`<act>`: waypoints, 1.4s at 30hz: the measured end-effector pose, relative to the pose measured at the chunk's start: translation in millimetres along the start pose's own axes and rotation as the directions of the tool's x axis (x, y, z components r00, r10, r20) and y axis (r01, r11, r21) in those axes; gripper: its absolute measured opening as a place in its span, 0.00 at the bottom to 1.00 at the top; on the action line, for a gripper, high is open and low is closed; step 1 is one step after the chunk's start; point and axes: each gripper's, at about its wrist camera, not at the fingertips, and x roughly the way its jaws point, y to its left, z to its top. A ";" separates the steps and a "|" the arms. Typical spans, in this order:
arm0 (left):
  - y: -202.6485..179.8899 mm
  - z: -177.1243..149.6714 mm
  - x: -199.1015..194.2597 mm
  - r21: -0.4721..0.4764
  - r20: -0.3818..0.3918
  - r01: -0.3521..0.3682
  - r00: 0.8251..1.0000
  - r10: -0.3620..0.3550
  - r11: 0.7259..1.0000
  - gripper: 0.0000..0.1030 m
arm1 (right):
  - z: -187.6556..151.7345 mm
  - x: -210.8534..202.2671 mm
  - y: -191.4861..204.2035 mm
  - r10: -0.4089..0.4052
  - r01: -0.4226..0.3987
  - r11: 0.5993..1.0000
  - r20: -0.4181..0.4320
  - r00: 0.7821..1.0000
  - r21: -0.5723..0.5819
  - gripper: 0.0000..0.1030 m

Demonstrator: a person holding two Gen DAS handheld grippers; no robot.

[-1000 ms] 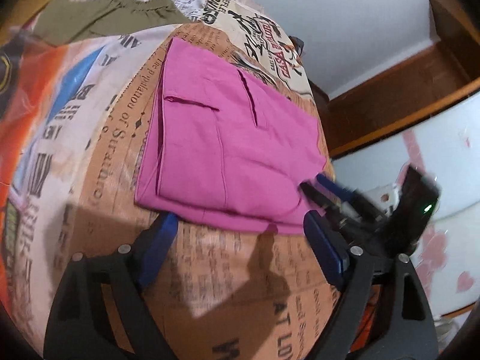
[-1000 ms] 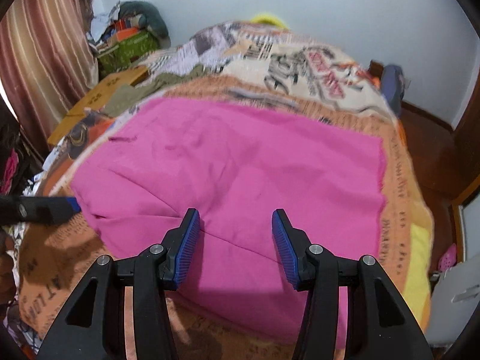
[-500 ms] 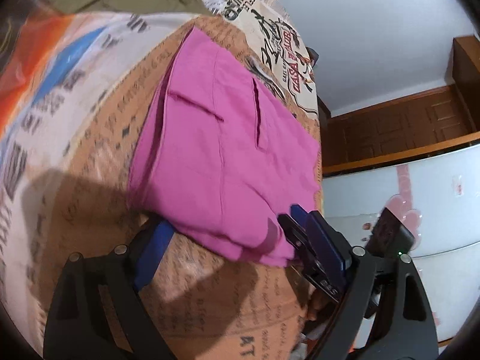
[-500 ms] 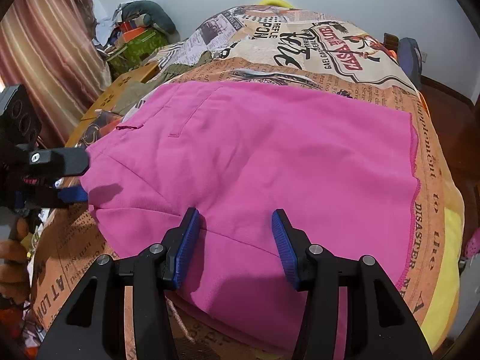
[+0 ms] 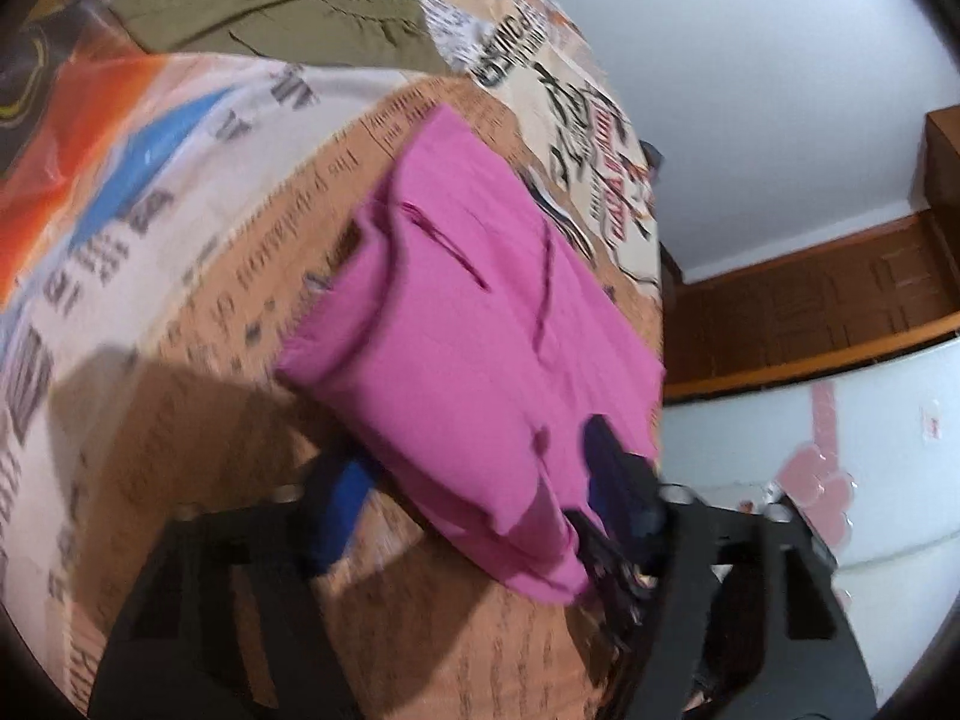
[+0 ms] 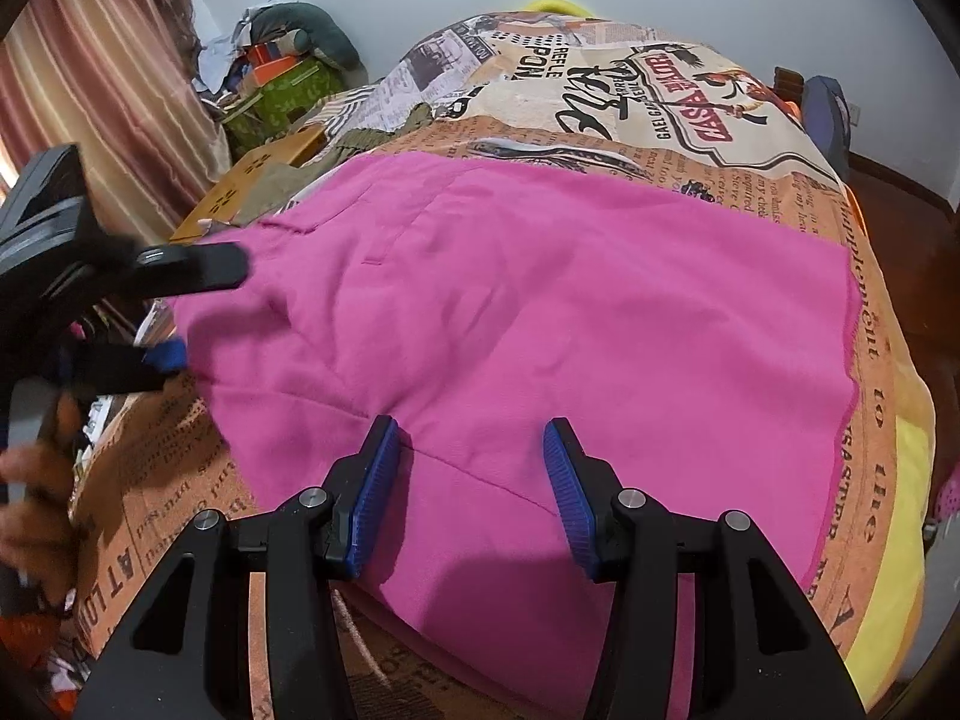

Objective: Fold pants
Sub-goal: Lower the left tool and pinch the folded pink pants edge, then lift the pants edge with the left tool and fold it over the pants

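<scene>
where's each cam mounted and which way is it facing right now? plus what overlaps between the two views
Left wrist: rides on the left tongs, angled down across the bed; their jaws are closing around the near corner of the pink pants. Own body: only the tong fingers.
Right wrist: rides on the right tongs, angled down over the pants' near edge, facing the far wall. Own body: tong fingers, plus a hand at lower left.
Shared: the pants, the newspaper-print bedspread, an olive garment; the right view also catches the left tongs.

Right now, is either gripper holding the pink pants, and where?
Left gripper is closing on the pink pants' folded corner, not yet pinched. Right gripper is open over the near edge.
</scene>
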 end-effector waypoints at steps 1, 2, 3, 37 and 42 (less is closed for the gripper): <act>-0.7 3.7 2.3 0.008 0.003 -0.019 1.000 0.019 1.000 0.46 | 0.1 0.3 -0.4 0.003 -0.003 1.000 -0.001 1.000 0.001 0.45; -1.4 7.4 5.7 0.016 -0.002 -0.038 0.999 0.038 0.999 0.39 | 0.1 0.5 -0.7 0.005 -0.005 1.000 -0.001 1.000 0.003 0.45; -2.1 10.2 8.7 0.024 -0.010 -0.043 0.999 0.043 0.999 0.38 | 0.1 0.7 -1.0 0.006 -0.006 1.000 -0.001 1.000 0.004 0.45; -47.3 -69.9 -114.9 0.552 0.490 -0.551 0.821 0.292 0.626 0.26 | -14.7 -24.2 82.9 0.057 -0.060 0.992 -0.025 0.998 -0.109 0.46; -72.7 -73.6 -105.2 0.598 0.484 -0.531 0.836 0.258 0.600 0.26 | -32.8 -41.9 44.9 -0.017 0.017 1.000 0.004 1.000 -0.018 0.46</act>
